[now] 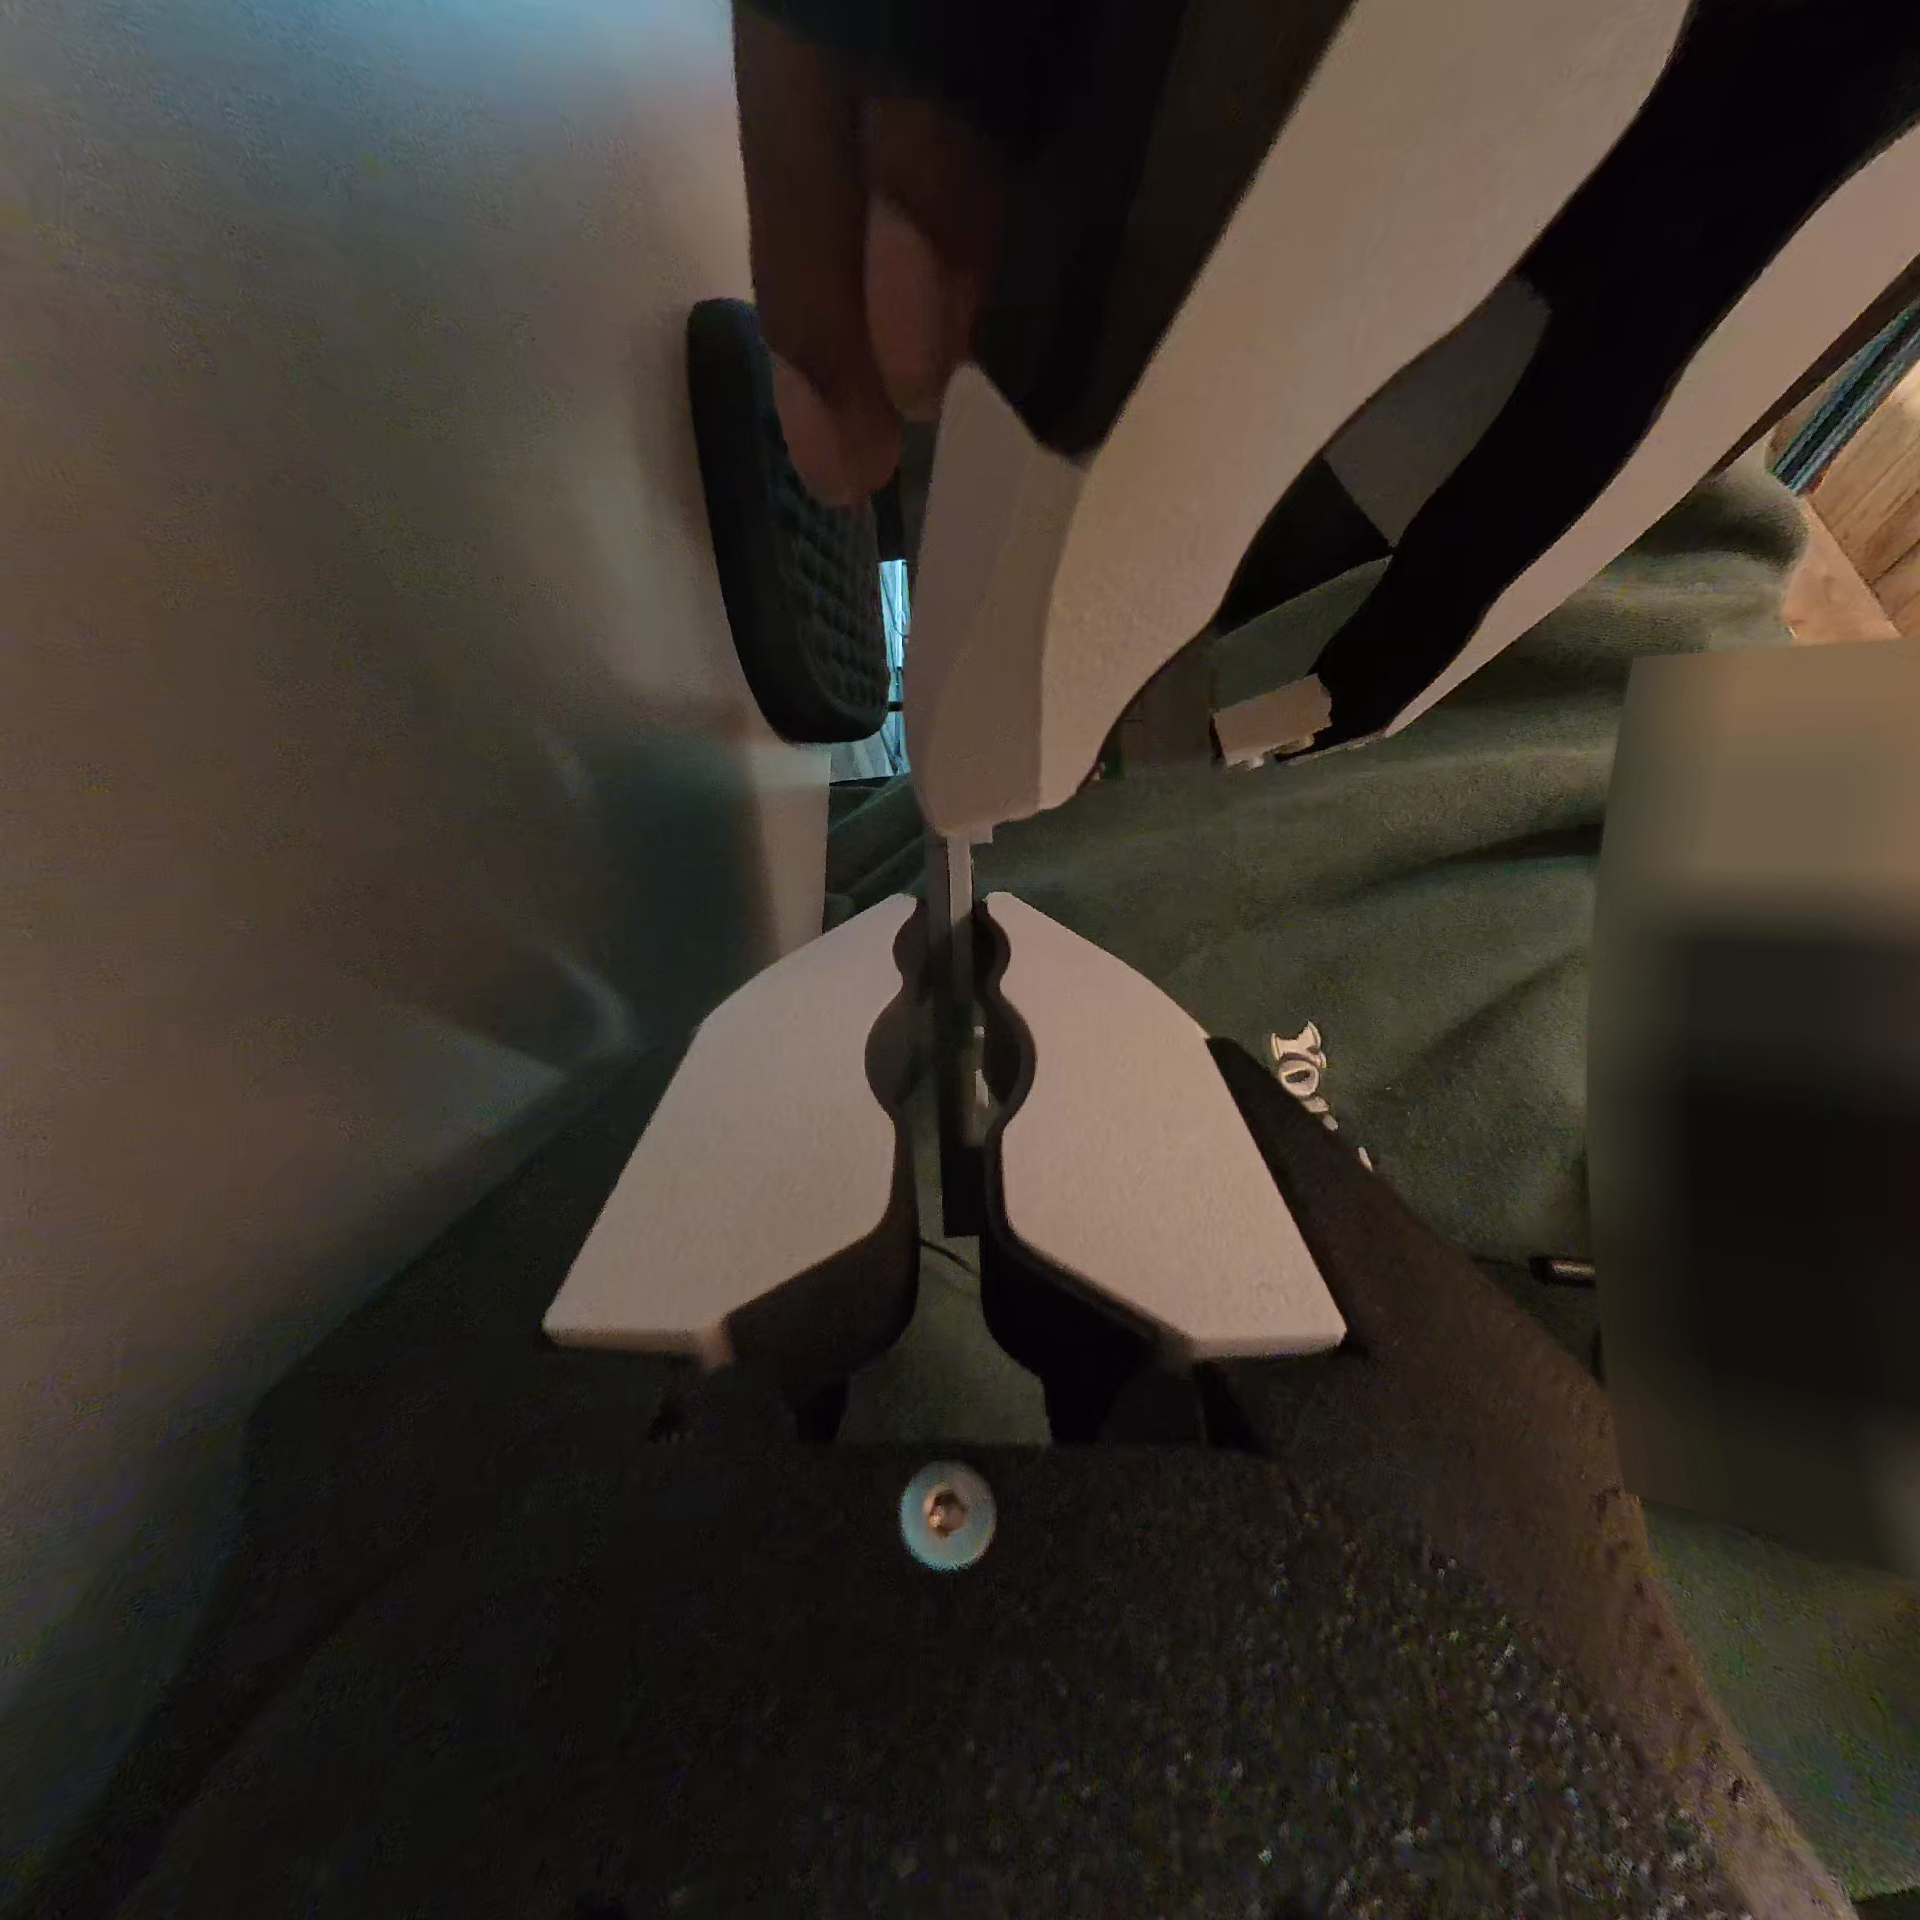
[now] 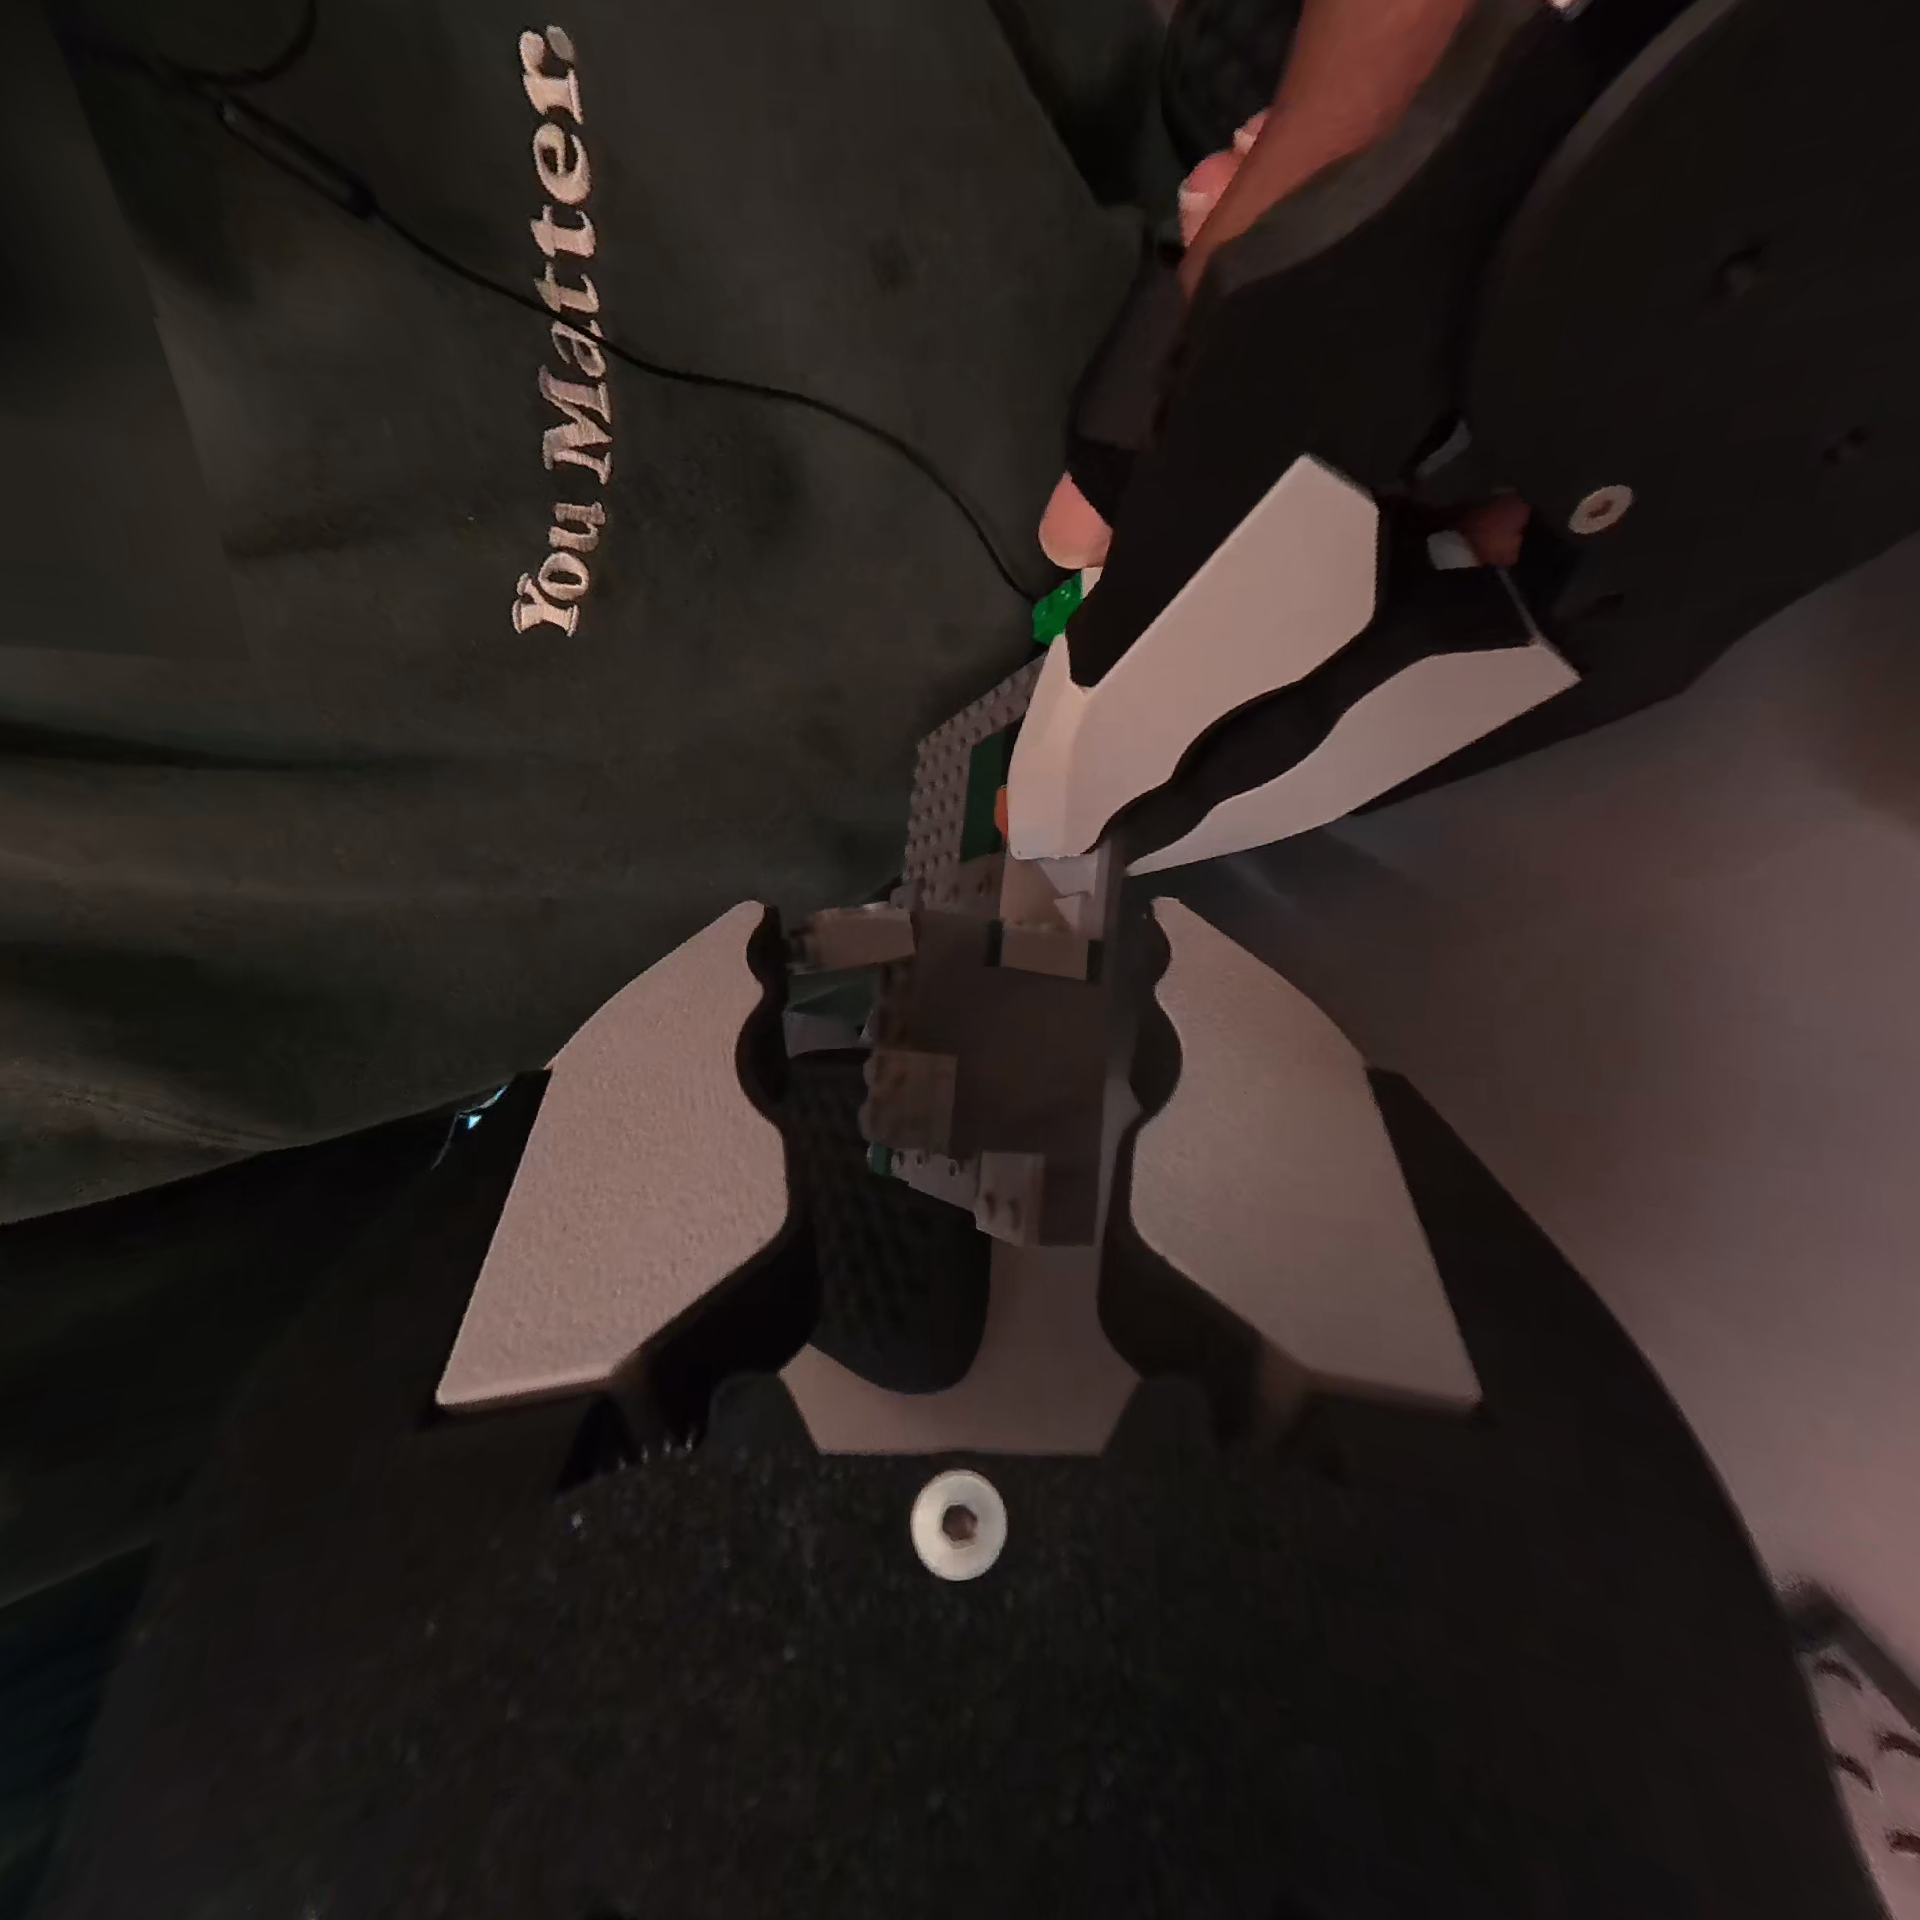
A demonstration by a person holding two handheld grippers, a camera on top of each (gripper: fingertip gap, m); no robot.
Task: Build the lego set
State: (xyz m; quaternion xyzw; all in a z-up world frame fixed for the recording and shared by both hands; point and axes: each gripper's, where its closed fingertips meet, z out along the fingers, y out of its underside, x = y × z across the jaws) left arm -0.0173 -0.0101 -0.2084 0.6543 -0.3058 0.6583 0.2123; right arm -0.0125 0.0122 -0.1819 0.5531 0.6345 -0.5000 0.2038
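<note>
Lego build (image 2: 987, 1049), a gray studded plate carrying gray and dark bricks, was held up in the air, close to a person's dark green sweatshirt (image 2: 364, 520). It looked light and stiff, yet its bricks could probably pop off under a twist, so the plate's rim seemed the safest hold. The left gripper (image 1: 951, 997) had its fingers narrow on the plate's thin edge. The right gripper (image 2: 961, 1039) had its fingers wide around the bricks; contact was unclear. A pale tabletop (image 2: 1610, 1039) lay to the right.
</note>
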